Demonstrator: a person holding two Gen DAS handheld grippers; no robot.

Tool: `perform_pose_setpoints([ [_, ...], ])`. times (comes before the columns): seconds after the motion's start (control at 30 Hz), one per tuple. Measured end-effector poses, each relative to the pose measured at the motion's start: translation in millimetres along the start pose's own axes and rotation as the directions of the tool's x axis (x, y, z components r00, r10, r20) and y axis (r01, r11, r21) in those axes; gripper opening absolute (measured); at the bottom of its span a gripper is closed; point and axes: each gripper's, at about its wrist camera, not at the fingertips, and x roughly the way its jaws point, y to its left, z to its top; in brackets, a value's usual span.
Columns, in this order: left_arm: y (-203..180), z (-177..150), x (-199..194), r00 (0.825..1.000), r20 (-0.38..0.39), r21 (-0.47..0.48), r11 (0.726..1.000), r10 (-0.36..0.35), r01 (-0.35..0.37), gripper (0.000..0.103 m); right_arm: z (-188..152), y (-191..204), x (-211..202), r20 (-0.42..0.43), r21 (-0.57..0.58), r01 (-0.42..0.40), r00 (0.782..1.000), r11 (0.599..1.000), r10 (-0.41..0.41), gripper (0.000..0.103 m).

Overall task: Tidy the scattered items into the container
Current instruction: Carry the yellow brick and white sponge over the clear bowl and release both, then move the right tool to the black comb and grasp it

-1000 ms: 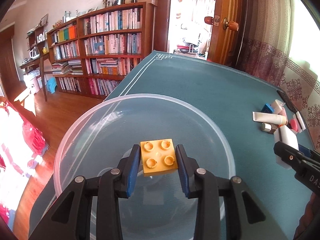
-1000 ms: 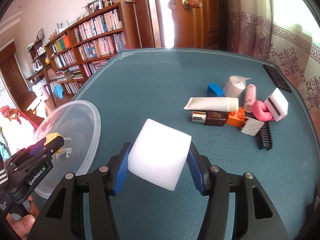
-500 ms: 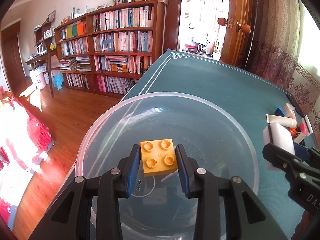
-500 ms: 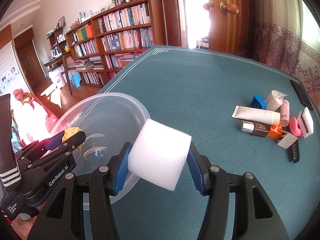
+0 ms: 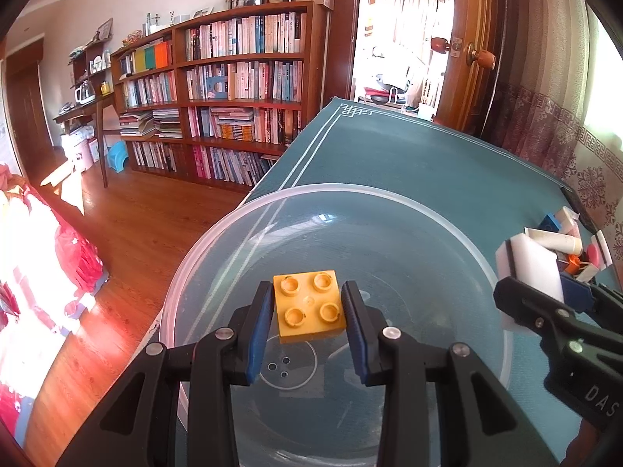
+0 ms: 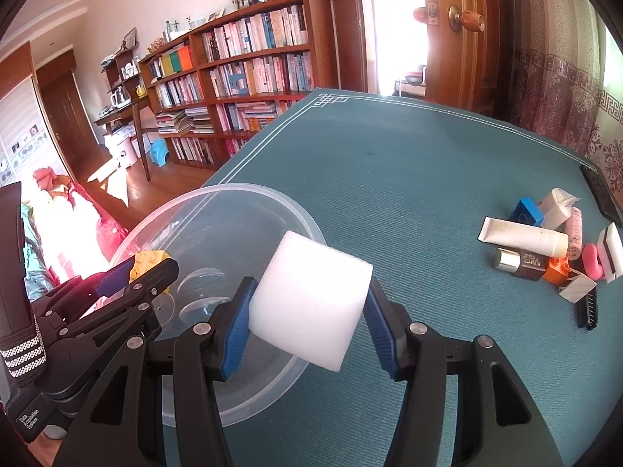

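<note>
Now, through the left wrist camera, my left gripper point(image 5: 307, 307) has moved in over the clear plastic bowl point(image 5: 389, 194), its blue pads clamped on the yellow building brick point(image 5: 308, 305), which hangs above the bowl's bare floor; I judge a release would land it inside. At three o'clock my right gripper point(image 5: 537, 272) has closed in on the rim, pinching the white foam block point(image 5: 533, 262). Through the right wrist camera, that block point(image 6: 309, 299) sits squeezed between the pads, now overlapping the bowl's near wall point(image 6: 272, 385). At three o'clock wait the white tube point(image 6: 521, 235), blue brick point(image 6: 527, 210), orange brick point(image 6: 558, 268) and black comb point(image 6: 588, 307), well apart on the teal cloth point(image 6: 389, 163). Both tools crowd one bowl.
</note>
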Motion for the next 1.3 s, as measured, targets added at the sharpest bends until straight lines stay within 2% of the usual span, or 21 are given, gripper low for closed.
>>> perform_pose_setpoints([
  [0.03,1.9,0.6,0.2,1.0,-0.002,-0.005,1.0,0.001,-0.001,0.042,0.8,0.5,0.7,-0.001,0.001,-0.004,1.0,1.0,0.004,0.058],
  [0.1,4.4,0.6,-0.4,1.0,-0.001,-0.018,1.0,0.005,-0.005,0.055,1.9,0.4,2.0,-0.007,0.008,-0.014,1.0,1.0,0.014,0.06],
  [0.17,8.8,1.5,-2.1,1.0,0.012,-0.035,0.999,0.013,-0.013,0.076,2.9,-0.4,3.5,-0.013,0.019,-0.024,1.0,1.0,0.024,0.06],
  [0.2,10.3,1.9,-3.6,1.0,0.02,-0.04,0.999,0.02,-0.02,0.079,3.4,-1.1,4.0,-0.015,0.026,-0.033,0.999,0.999,0.034,0.061],
  [0.6,21.3,6.6,-1.1,0.999,0.022,-0.072,0.997,0.044,-0.042,0.084,1.4,7.2,5.8,-0.024,0.003,-0.099,0.995,0.995,0.099,0.061],
  [0.8,24.7,7.1,-5.1,0.998,0.04,-0.09,0.995,0.046,-0.042,0.091,-1.9,12.4,5.8,-0.028,-0.003,-0.141,0.99,0.99,0.141,0.063],
  [0.93,28.5,9.0,-10.9,0.996,0.07,-0.105,0.993,0.06,-0.052,0.103,-3.1,17.2,4.5,-0.023,-0.022,-0.15,0.988,0.988,0.15,0.066],
  [1.13,32.0,11.8,-17.1,0.992,0.107,-0.112,0.992,0.074,-0.062,0.103,-6.6,23.2,2.5,-0.008,-0.062,-0.152,0.988,0.986,0.152,0.07],
  [1.3,34.5,13.0,-23.2,0.99,0.132,-0.122,0.992,0.048,-0.032,0.103,-10.8,21.7,1.6,-0.01,-0.062,-0.143,0.99,0.988,0.142,0.07],
])
